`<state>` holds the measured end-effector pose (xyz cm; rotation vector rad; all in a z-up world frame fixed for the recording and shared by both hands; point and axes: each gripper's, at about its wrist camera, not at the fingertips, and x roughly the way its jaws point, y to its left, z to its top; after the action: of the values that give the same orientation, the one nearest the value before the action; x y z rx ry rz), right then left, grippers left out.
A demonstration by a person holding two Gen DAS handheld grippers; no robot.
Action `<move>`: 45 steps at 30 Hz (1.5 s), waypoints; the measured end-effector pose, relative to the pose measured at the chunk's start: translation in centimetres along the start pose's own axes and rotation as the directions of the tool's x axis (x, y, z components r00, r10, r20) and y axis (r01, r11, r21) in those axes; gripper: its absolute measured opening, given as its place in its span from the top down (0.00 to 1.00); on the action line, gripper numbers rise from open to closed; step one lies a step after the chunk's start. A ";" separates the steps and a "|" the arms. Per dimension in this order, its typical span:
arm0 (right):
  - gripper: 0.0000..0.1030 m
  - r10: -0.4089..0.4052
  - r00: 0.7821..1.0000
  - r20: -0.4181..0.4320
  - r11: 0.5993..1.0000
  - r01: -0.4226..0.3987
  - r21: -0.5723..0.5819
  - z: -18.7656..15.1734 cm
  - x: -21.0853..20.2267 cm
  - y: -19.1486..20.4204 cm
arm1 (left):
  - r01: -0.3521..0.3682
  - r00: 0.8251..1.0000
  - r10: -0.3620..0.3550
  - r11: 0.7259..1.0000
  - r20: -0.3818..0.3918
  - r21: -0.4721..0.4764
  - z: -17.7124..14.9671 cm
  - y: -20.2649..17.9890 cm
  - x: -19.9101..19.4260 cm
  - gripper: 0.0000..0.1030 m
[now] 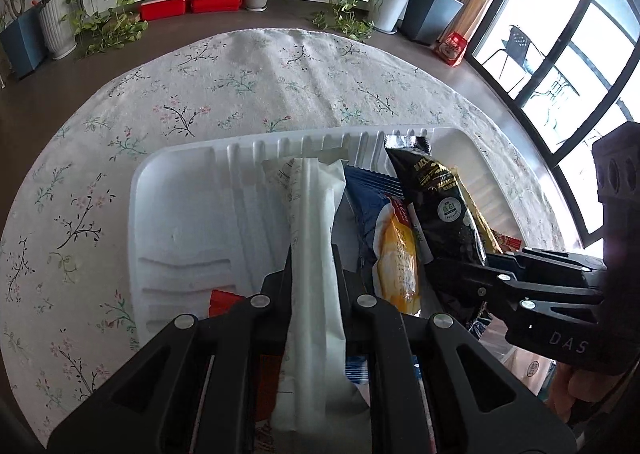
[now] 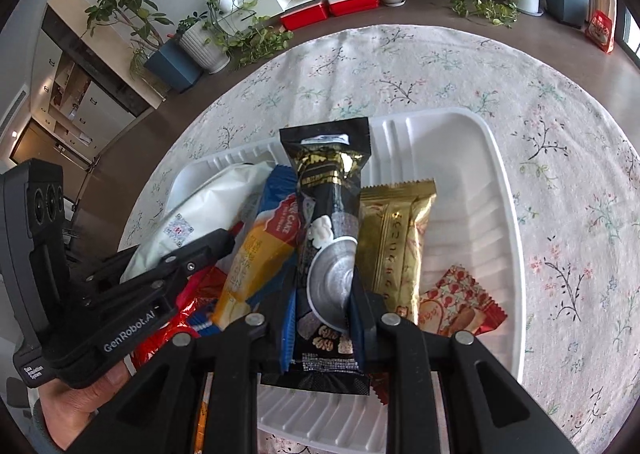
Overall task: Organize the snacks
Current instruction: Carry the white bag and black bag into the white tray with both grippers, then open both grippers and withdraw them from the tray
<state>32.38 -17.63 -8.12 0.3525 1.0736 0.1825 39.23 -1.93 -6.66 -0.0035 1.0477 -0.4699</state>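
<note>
Snacks lie side by side in a white tray [image 1: 176, 210] on a round table with a flowery cloth [image 1: 224, 82].

From the left wrist camera, the left gripper [image 1: 313, 254] is squeezed tight on a long white packet [image 1: 316, 214]. The packet points away toward the far wall of the tray. Just to its right lie a blue and yellow cake packet [image 1: 394, 254] and a black packet [image 1: 444, 210]. The right gripper [image 1: 452, 274] comes in from the right and pinches the near end of the black packet. A red wrapper [image 1: 224, 300] peeks out at the near left.

From the right wrist camera, the right gripper [image 2: 324, 290] is closed on the black packet [image 2: 332, 182], which points toward the far side. A gold packet [image 2: 394, 238] lies touching it on the right. Near that sits a small red and white packet [image 2: 460, 302]. On the left are the cake packet [image 2: 260, 254] and the white packet [image 2: 208, 214], with the left gripper [image 2: 228, 240] on it. A hand [image 2: 76, 402] holds that tool.
</note>
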 end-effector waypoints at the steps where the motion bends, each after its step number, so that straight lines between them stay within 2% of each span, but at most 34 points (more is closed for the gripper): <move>1: 0.76 -0.004 1.000 -0.011 1.000 0.004 0.004 -0.2 0.2 -0.1 | 0.000 1.000 0.000 1.000 0.001 -0.001 0.0 0.0 0.0 0.90; 7: 0.75 -0.003 1.000 -0.012 1.000 0.003 0.019 -0.7 0.5 -0.5 | -0.013 1.000 0.013 1.000 0.002 -0.008 0.0 -0.1 0.0 0.89; 13: 0.70 0.000 1.000 -0.010 1.000 0.000 0.025 -0.5 0.3 -0.4 | -0.030 0.999 0.030 0.999 0.009 -0.011 -0.1 -0.3 -0.3 0.85; 15: 0.67 -0.006 1.000 -0.007 1.000 0.006 0.020 -0.4 0.3 -0.5 | -0.037 0.999 0.037 0.999 0.020 -0.018 -0.1 -0.3 -0.6 0.75; 16: 0.65 -0.006 1.000 -0.005 1.000 0.006 0.019 -0.4 0.2 -0.4 | -0.037 0.999 0.037 0.999 0.027 -0.017 -0.2 -0.3 -0.7 0.62; 17: 0.63 -0.004 1.000 -0.002 1.000 0.004 0.019 -0.4 0.1 -0.4 | -0.038 0.999 0.038 0.999 0.033 -0.015 -0.2 -0.4 -0.9 0.44; 18: 0.59 -0.004 1.000 0.002 1.000 0.004 0.018 -0.4 -0.1 -0.4 | -0.047 0.998 0.047 0.999 0.046 -0.010 -0.2 -0.5 -1.3 0.40; 21: 0.50 -0.014 1.000 0.019 1.000 0.014 0.013 -0.3 -0.9 -0.3 | -0.026 0.997 0.026 1.000 0.069 -0.011 -0.1 -0.7 -2.2 0.37; 24: 0.47 -0.011 0.999 0.032 1.000 0.010 0.019 -0.3 -1.8 -0.4 | -0.026 0.995 0.027 1.000 0.098 -0.011 -0.1 -1.0 -3.4 0.26; 26: 0.45 -0.003 0.999 0.049 1.000 0.002 0.026 -0.3 -2.9 -0.5 | -0.024 0.993 0.025 1.000 0.113 -0.012 -0.3 -1.2 -4.4 0.14; 31: 0.31 0.039 0.989 0.140 0.998 -0.044 0.034 -0.7 -7.3 -0.3 | -0.040 0.981 0.044 0.999 0.190 -0.025 -1.1 -1.6 -8.5 0.02; 35: 0.20 0.115 0.962 0.247 0.992 -0.123 0.014 -2.1 -12.1 0.1 | -0.055 0.962 0.058 0.998 0.268 -0.021 -2.7 -2.4 -12.7 0.00; 39: 0.09 0.216 0.914 0.342 0.975 -0.221 -0.026 -4.5 -16.7 0.6 | -0.091 0.938 0.089 0.996 0.335 -0.010 -5.8 -3.4 -16.7 0.00; 42: 0.03 0.279 0.876 0.394 0.958 -0.281 -0.052 -7.2 -19.4 0.5 | -0.119 0.911 0.103 0.993 0.399 0.013 -9.6 -4.3 -19.0 0.00; 43: 0.03 0.295 0.867 0.402 0.953 -0.296 -0.061 -8.1 -20.1 0.2 | -0.121 0.911 0.106 0.993 0.399 0.012 -10.7 -4.5 -19.3 0.00; 45: 0.03 0.310 0.856 0.415 0.948 -0.313 -0.063 -10.3 -21.0 -0.5 | -0.104 0.931 0.100 0.995 0.352 -0.006 -12.8 -4.5 -19.2 0.00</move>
<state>13.42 -22.68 4.65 0.5460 0.5830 0.3752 19.00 4.01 3.83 -0.0211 0.6878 -0.3646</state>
